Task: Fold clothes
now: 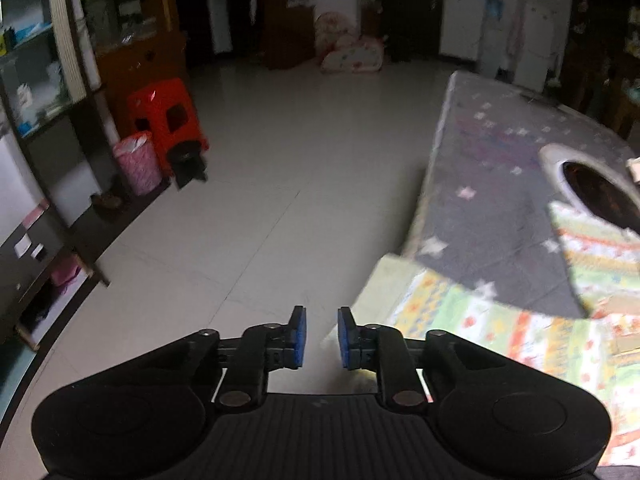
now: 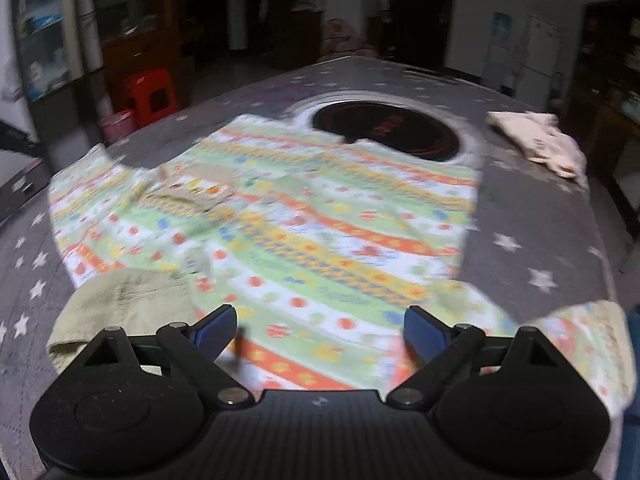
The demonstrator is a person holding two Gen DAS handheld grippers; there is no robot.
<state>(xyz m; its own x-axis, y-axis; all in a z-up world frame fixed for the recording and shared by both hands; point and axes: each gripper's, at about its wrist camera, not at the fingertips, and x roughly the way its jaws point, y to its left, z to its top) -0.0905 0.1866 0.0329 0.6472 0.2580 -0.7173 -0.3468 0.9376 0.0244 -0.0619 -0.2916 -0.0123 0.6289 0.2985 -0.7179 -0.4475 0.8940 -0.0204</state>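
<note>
Striped cotton garment (image 2: 304, 232) lies flat; left hand-held gripper (image 1: 321, 338) slightly parted, right hand-held gripper (image 2: 320, 334) wide, both empty.

Both views are dim, the room's far doorways and dark wooden cabinets (image 1: 132, 60) sinking into near black. Soft light falls on the pale glossy tiled floor (image 1: 280, 160), which gives a faint sheen. The colourful striped patterned garment (image 2: 300, 232) is smeared by motion blur, as is the grey star-printed table cover (image 2: 540, 240). Fisheye distortion bends straight lines at the edges, and the corners are vignetted black.
</note>
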